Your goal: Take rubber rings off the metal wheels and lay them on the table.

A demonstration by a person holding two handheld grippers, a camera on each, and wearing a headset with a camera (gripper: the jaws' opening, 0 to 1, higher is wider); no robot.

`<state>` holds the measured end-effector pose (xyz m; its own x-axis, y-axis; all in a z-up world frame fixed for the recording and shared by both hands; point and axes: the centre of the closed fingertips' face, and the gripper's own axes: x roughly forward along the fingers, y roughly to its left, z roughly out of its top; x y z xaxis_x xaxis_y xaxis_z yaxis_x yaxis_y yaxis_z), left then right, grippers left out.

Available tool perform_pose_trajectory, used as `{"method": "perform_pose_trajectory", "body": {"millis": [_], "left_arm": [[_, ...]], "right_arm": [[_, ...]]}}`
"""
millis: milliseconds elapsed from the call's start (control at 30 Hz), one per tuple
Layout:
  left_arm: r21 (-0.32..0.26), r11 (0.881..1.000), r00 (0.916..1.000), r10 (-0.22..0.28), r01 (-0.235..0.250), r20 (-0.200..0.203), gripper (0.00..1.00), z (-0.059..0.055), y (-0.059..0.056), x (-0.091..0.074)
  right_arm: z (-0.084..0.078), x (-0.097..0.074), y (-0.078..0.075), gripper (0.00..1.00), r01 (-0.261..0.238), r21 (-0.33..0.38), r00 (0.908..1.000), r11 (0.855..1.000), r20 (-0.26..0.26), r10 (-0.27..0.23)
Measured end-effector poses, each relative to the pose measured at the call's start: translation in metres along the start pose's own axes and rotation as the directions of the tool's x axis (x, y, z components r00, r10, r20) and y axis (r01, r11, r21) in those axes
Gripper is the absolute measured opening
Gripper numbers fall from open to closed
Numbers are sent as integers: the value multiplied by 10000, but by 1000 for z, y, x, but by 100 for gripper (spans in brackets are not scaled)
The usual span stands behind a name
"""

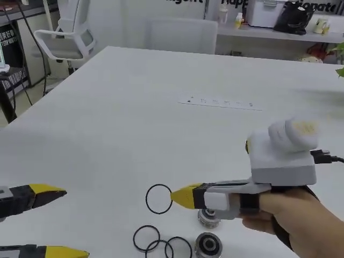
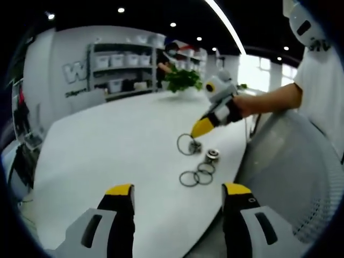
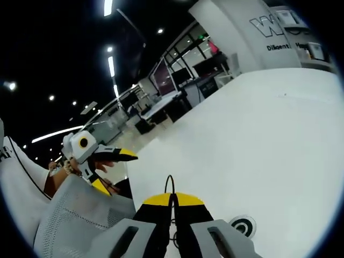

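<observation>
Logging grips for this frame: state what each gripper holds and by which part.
The right gripper pinches a rubber ring by its near edge, jaws shut. The left gripper is open and empty.

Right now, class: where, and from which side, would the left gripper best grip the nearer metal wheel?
Probably across its outer rim, coming straight down from above. The nearer metal wheel lies flat, hub up, so only its round edge gives the fingers of the open left gripper opposing sides; loose rubber rings crowd its left.
</observation>
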<state>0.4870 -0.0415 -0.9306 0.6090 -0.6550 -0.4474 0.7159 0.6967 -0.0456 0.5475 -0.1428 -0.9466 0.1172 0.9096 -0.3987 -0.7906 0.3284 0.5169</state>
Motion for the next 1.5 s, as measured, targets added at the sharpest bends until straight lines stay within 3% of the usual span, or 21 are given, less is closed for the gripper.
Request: {"method": "perform_pose_trajectory", "body": {"millis": [133, 367, 767, 900, 1100, 1500], "left_arm": [[-148, 9999, 10000, 89, -88, 38, 66, -1, -1, -1], [-313, 9995, 10000, 89, -88, 36, 67, -4, -5, 0], [-501, 9987, 9998, 126, -117, 164, 66, -4, -5, 2], [-577, 9982, 9994, 173, -155, 299, 66, -2, -4, 3], [-556, 9983, 9997, 186, -178, 143, 66, -8, -2, 2], [-636, 9976, 9992, 290, -273, 258, 66, -8, 0, 1]], "right_arm": [[-8, 7, -1, 0, 21, 54, 9997, 10000, -245, -20], [-19, 13, -15, 0, 694, 290, 9965, 9972, -492, -679], [-31, 21, -29, 0, 1267, 1516, 9915, 9803, -477, -1208], [-36, 23, -33, 0, 1557, 1496, 9868, 9764, -689, -1468], [-44, 24, -35, 0, 1792, 1548, 9808, 9715, -1052, -1642], [-49, 21, -41, 2, 2272, 830, 9667, 9703, -1401, -2144]]}}
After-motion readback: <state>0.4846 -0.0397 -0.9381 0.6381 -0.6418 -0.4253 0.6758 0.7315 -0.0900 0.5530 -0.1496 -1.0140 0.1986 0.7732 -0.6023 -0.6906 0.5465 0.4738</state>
